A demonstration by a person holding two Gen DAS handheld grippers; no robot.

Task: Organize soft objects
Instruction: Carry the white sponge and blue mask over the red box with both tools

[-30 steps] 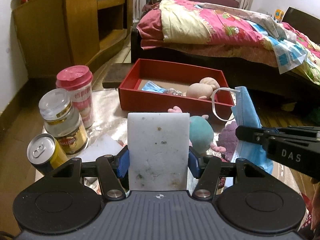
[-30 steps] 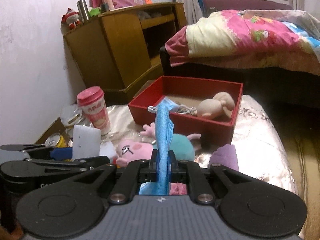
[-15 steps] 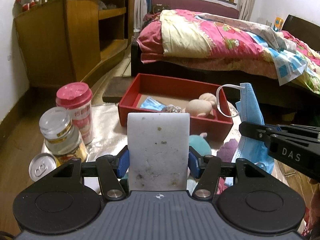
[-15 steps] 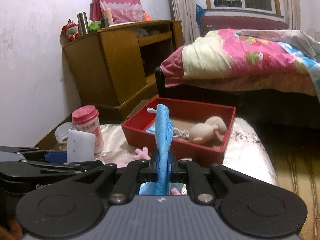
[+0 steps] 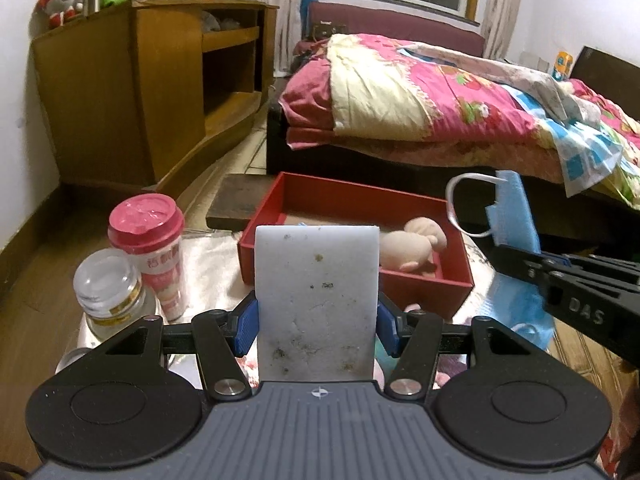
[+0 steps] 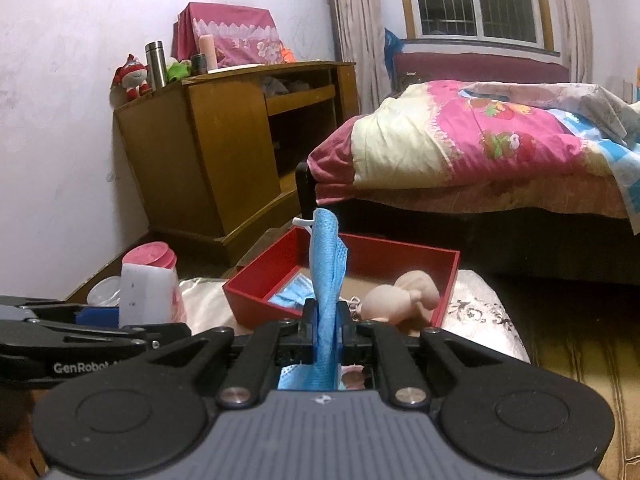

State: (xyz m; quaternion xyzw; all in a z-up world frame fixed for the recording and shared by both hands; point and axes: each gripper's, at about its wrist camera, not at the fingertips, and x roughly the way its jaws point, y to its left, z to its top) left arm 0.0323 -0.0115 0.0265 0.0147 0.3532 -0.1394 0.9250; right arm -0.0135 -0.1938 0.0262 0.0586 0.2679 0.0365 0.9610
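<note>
My left gripper [image 5: 318, 322] is clamping a white sponge [image 5: 316, 300]; my right gripper [image 6: 325, 336] is pinching a blue mask [image 6: 328, 276] above the red box [image 6: 400, 256].

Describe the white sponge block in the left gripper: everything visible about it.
The white sponge block is a flat, rectangular slab that looks like soft foam, its top corners slightly rounded. Its face is dirty, with dark specks scattered across it and denser smudges near the bottom. It stands upright, clamped between the blue pads of the left gripper, which press on its two side edges low down. Most of the block rises above the pads. It is held in the air in front of the red box, touching nothing else.
</note>
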